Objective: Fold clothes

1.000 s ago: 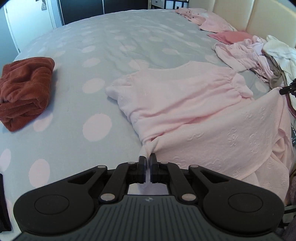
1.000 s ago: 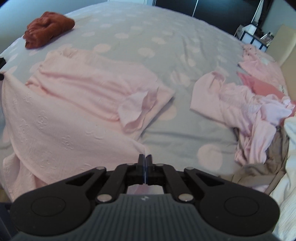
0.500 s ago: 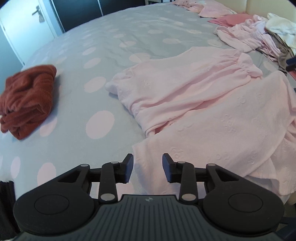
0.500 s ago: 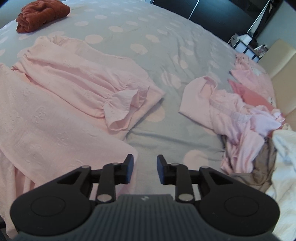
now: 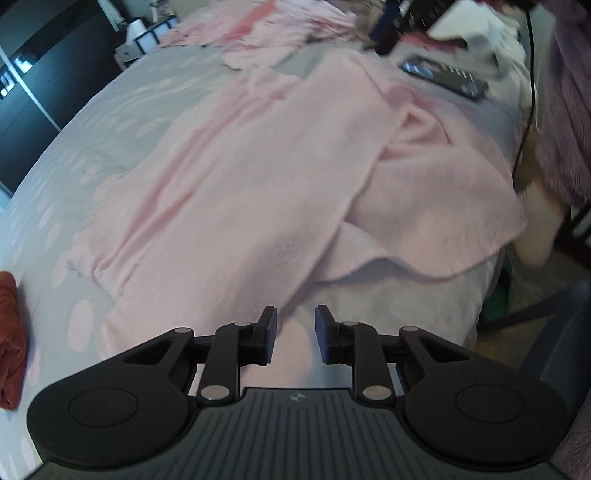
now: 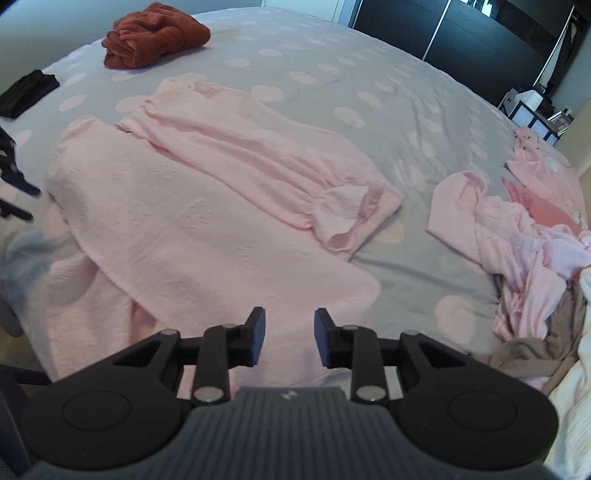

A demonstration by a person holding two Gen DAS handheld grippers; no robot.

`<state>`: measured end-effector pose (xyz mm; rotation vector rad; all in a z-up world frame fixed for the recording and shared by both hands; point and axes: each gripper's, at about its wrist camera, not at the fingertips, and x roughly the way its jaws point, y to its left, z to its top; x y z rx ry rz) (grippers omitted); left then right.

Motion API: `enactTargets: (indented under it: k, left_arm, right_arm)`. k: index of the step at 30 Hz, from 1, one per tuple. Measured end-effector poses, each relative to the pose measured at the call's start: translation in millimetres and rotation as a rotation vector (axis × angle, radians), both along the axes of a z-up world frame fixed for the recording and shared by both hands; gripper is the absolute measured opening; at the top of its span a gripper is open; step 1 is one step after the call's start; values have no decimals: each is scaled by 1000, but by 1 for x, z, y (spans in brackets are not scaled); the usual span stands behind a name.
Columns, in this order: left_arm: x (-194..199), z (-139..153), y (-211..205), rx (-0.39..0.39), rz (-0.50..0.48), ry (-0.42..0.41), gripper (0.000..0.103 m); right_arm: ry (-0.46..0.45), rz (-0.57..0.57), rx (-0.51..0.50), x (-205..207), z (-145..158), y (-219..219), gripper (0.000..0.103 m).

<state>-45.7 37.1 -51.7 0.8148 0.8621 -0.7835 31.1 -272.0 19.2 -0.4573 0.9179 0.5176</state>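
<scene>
The fingers (image 5: 267,332) of the left gripper (image 5: 295,334) are seen apart and closing, with nothing pinched between them. The right gripper (image 6: 289,336) is likewise parted and empty. The pale pink textured cotton garment (image 6: 207,206) is spread across the grey bedcover with pale pink dots (image 6: 332,74), its near hem just beyond both grippers. A rust-red folded towel (image 6: 155,35) is set well apart.

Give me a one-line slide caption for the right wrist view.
Right hand-held gripper, open and empty, above a half-folded pink garment on the polka-dot bedspread.
</scene>
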Motion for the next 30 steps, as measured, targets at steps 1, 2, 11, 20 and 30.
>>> enactTargets:
  k: [1,2,11,20,30]
  left_arm:
    - [-2,-7,-2,23,-10,-13,21]
    - [-3,-14,-3,46,-22,-22,21]
    - [21,-53,-8,116,-14,-83,21]
    - [22,-40,-4,140,12,-91,0]
    - [-6,-8,35,227,59,-47,0]
  right_arm:
    - [10,5,14,-3,-2,1,33]
    - [21,11,29,-7,-4,2,33]
    - [87,210,9,-37,-29,26,42]
    - [64,157,-51,-35,-33,0,58]
    - [97,90,-178,-29,-46,-12,2]
